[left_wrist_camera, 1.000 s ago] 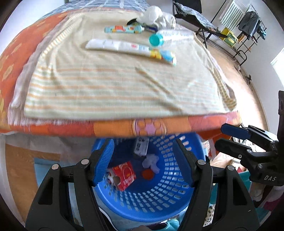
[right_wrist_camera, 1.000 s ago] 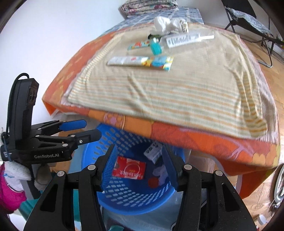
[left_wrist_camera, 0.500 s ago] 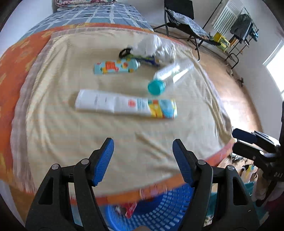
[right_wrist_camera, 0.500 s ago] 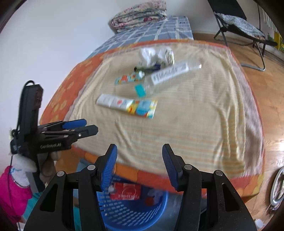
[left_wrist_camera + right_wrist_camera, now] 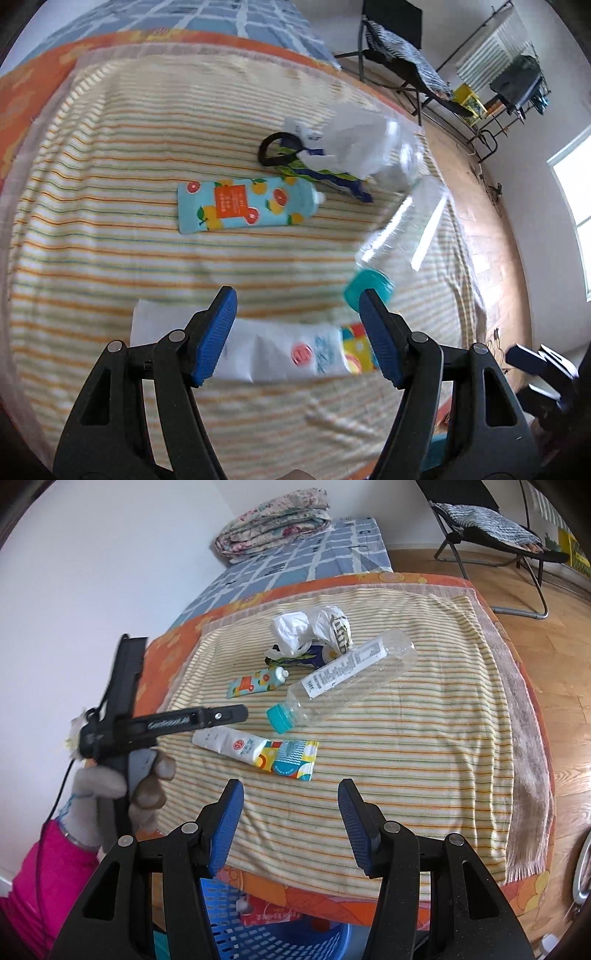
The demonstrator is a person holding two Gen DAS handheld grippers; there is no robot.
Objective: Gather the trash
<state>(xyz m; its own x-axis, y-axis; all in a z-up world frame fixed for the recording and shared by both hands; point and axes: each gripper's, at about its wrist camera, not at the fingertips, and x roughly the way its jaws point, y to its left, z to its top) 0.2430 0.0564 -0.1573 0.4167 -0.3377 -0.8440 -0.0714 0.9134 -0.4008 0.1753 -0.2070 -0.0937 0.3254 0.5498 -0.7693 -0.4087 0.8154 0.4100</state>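
Observation:
Trash lies on a striped towel (image 5: 406, 757) on the bed: a long white tube (image 5: 255, 753) with a colourful end, a small fruit-print tube (image 5: 255, 681), a clear bottle (image 5: 351, 675) with a teal cap, and a crumpled white bag (image 5: 310, 627). My left gripper (image 5: 297, 299) is open, hovering just above the white tube (image 5: 277, 350); the teal cap (image 5: 369, 288) sits by its right finger. My right gripper (image 5: 291, 786) is open and empty over the towel's near edge. The left gripper (image 5: 240, 712) reaches in from the left there.
A blue basket (image 5: 277, 938) holding a red packet (image 5: 273, 915) stands on the floor under the bed's near edge. A gloved hand (image 5: 110, 786) holds the left gripper. A folded quilt (image 5: 273, 524) lies at the bed's far end; a folding chair (image 5: 491, 520) stands beyond.
Both grippers rose from over the basket and moved forward over the bed. The left one travelled farther, and the basket dropped out of its view. Neither jaw changed.

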